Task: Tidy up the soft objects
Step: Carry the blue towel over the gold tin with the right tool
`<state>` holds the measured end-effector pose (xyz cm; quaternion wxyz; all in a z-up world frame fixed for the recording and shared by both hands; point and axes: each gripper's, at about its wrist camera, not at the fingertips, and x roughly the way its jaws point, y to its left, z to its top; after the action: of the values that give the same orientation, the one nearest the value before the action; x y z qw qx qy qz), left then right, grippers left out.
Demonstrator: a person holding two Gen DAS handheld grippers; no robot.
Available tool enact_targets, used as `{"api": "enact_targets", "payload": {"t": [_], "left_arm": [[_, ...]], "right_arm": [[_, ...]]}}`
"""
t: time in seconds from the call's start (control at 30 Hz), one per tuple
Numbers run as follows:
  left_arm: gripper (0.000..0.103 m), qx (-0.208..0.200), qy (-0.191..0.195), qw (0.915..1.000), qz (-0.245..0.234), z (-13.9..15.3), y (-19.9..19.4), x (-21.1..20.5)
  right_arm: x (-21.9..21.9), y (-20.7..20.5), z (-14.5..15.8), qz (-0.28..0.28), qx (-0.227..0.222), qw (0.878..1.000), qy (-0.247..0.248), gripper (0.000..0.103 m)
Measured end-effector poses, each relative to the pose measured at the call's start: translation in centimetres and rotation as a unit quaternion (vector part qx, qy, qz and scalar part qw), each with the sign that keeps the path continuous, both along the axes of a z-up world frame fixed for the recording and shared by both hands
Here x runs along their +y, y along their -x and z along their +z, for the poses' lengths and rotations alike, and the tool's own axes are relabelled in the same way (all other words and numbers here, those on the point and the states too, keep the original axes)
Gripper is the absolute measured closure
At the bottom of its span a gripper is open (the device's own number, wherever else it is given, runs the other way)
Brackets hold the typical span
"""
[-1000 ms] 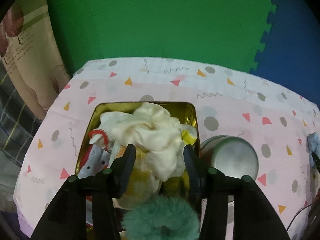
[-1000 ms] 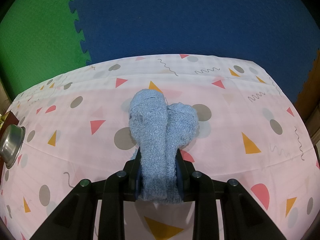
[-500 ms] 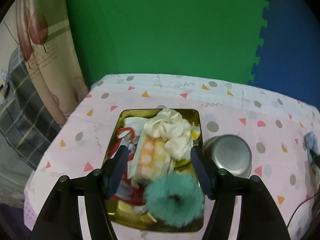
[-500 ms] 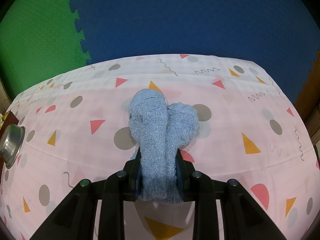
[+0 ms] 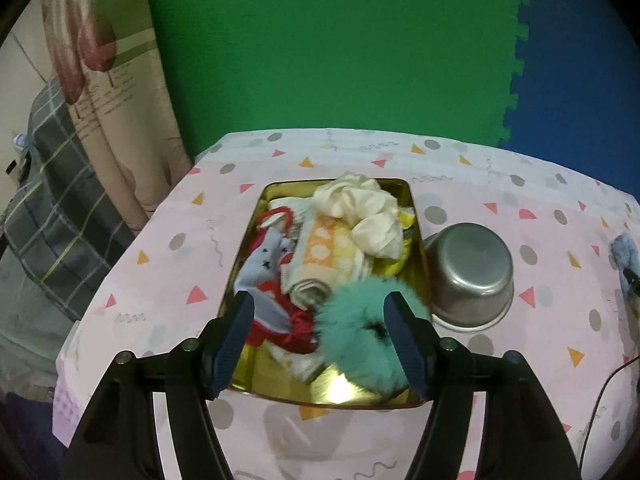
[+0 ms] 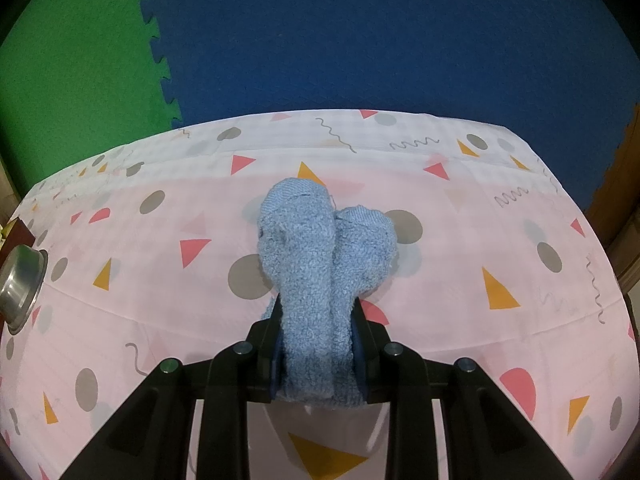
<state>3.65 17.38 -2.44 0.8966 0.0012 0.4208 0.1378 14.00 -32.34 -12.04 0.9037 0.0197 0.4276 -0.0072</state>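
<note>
A gold tray [image 5: 418, 216] on the pink patterned tablecloth holds a cream cloth [image 5: 360, 210], an orange-and-yellow rolled towel [image 5: 324, 256], a starred blue sock [image 5: 268, 256], a red piece [image 5: 298, 330] and a teal fluffy ring [image 5: 356, 338]. My left gripper [image 5: 319, 302] hovers above the tray's near end. Its jaws are opening and the pads press on nothing. In the right wrist view my right gripper [image 6: 318, 312] is shut on a folded blue towel [image 6: 320, 256], which rests on the cloth. The same blue towel [image 5: 626, 248] peeks in at the far right of the left wrist view.
An upturned steel bowl [image 5: 468, 272] stands right beside the tray; the steel bowl [image 6: 20, 284] also shows at the left edge of the right wrist view. A curtain [image 5: 104, 92] and plaid fabric [image 5: 52, 216] lie past the table's left edge. Green and blue foam mats cover the floor behind.
My left gripper has drawn back and up from the tray and its jaws have widened, leaving the cream cloth in the tray. The right gripper and blue towel have not moved.
</note>
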Motion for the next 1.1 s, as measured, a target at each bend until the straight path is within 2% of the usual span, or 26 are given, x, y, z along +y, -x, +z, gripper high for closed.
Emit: {"api": "enact_targets", "payload": {"t": [0.23,0.4,0.63,0.73,0.87,1.1], "left_arm": [[0.037,-0.010,-0.019,0.9996,0.021,-0.3,1.1,0.9],[0.035,-0.014,-0.022,0.9992,0.031,-0.8,1.7,1.5],[0.034,-0.019,-0.017,0.9985,0.048,-1.4,2.4,2.4],[0.034,-0.023,-0.019,0.9980,0.056,-1.7,2.7,2.8],[0.034,-0.025,0.004,0.9973,0.069,-2.1,3.2,3.6],[0.033,-0.030,0.014,0.9952,0.092,-2.4,4.3,4.9]], "right_arm": [[0.4,0.2,0.2,-0.007,0.000,1.000,0.010,0.077],[1.0,0.7,0.4,-0.019,0.001,1.000,0.010,0.077],[2.6,1.8,1.4,-0.008,0.006,1.000,0.004,0.078],[4.0,2.4,2.4,0.004,0.006,1.000,0.001,0.078],[6.6,2.8,4.3,0.031,0.002,1.000,0.002,0.078],[12.8,3.5,7.3,0.097,-0.010,0.995,-0.010,0.078]]}}
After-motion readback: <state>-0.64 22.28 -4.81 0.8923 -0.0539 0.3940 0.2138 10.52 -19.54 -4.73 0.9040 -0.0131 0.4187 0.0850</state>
